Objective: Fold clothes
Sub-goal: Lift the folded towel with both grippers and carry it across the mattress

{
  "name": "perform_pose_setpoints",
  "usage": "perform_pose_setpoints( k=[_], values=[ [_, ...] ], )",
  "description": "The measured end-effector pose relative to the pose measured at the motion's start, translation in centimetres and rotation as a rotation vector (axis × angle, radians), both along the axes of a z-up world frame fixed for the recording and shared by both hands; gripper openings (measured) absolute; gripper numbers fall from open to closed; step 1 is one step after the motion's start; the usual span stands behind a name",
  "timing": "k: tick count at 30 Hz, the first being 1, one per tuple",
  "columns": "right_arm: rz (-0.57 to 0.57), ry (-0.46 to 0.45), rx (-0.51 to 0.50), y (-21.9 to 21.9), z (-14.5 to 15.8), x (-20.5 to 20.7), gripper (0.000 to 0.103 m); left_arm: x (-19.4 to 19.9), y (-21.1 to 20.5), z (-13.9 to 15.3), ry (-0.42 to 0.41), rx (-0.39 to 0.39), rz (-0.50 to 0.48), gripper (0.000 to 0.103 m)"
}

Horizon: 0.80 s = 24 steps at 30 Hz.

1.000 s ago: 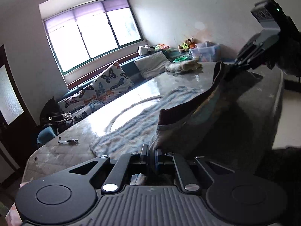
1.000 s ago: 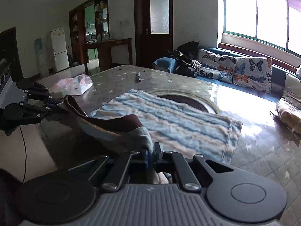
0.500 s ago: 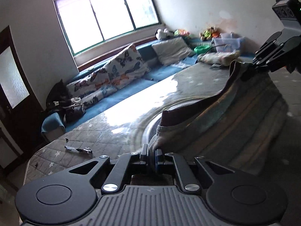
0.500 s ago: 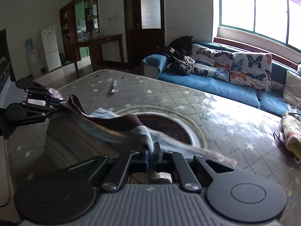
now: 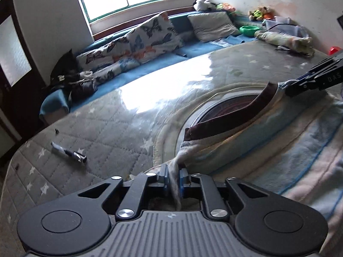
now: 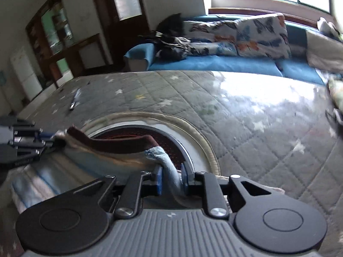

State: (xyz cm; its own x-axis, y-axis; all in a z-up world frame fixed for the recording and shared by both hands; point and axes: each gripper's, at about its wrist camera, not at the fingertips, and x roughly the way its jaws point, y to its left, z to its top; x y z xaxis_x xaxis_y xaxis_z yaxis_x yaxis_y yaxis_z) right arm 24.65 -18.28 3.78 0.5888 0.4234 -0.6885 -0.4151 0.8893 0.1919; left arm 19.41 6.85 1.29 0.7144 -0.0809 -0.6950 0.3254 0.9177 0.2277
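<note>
Together clamped on one striped garment: left tool, right tool. Stretched taut, likely for a fold. Held low over quilted counter.

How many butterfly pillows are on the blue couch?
2 that I can make out: a large butterfly pillow leaning against the windowsill, and a lower butterfly pillow left of it. More may be hidden.

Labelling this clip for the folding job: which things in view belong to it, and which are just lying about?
Part of the job:
striped garment, its corners clamped
left gripper
right gripper
quilted table cover beneath it

Lying about:
pen
butterfly cushions
black bag
green bowl
soft toys
</note>
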Motion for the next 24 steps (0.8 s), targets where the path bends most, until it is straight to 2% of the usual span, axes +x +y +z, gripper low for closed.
perform_pose_setpoints(
  k=[3, 5, 7, 9, 13, 16, 20, 21, 22, 23, 24],
  values=[
    [-0.011, 0.005, 0.008, -0.4, -0.1, 0.1, 0.023, 0.0, 0.0, 0.0, -0.003, 0.012, 0.005, 0.022],
    [-0.019, -0.015, 0.010, -0.8, 0.6, -0.2, 0.032, -0.2, 0.2, 0.3, -0.019, 0.030, 0.021, 0.042],
    [-0.030, -0.035, 0.014, -1.1, 1.3, -0.3, 0.034, -0.1, 0.7, 0.7, -0.040, 0.041, 0.043, 0.048],
    [-0.043, -0.044, 0.012, -1.3, 1.9, -0.3, 0.039, -0.1, 1.3, 1.1, -0.038, 0.027, 0.065, 0.048],
    [-0.050, -0.047, 0.029, -1.3, 2.9, -0.3, 0.039, -0.7, 1.6, 2.2, -0.075, 0.017, 0.100, 0.048],
    [-0.003, -0.030, 0.027, -0.2, 2.6, -0.9, 0.038, -1.5, 1.3, 3.2, -0.132, 0.020, 0.114, 0.048],
    [0.042, -0.009, 0.008, 1.8, 1.5, -1.3, 0.037, -0.8, 1.9, 3.7, -0.167, 0.024, 0.193, 0.048],
    [0.043, -0.003, 0.009, 2.2, 1.3, -1.1, 0.038, -0.5, 2.3, 3.7, -0.157, 0.020, 0.219, 0.046],
    [0.043, 0.005, 0.012, 2.5, 1.0, -0.9, 0.038, -0.2, 2.7, 3.6, -0.145, 0.011, 0.240, 0.038],
    [0.040, 0.011, 0.010, 2.7, 0.8, -0.7, 0.037, -0.1, 3.0, 3.7, -0.127, -0.025, 0.237, 0.030],
    [0.036, 0.017, 0.006, 3.0, 0.5, -0.6, 0.037, -0.2, 2.9, 3.7, -0.110, -0.061, 0.220, 0.029]
  ],
)
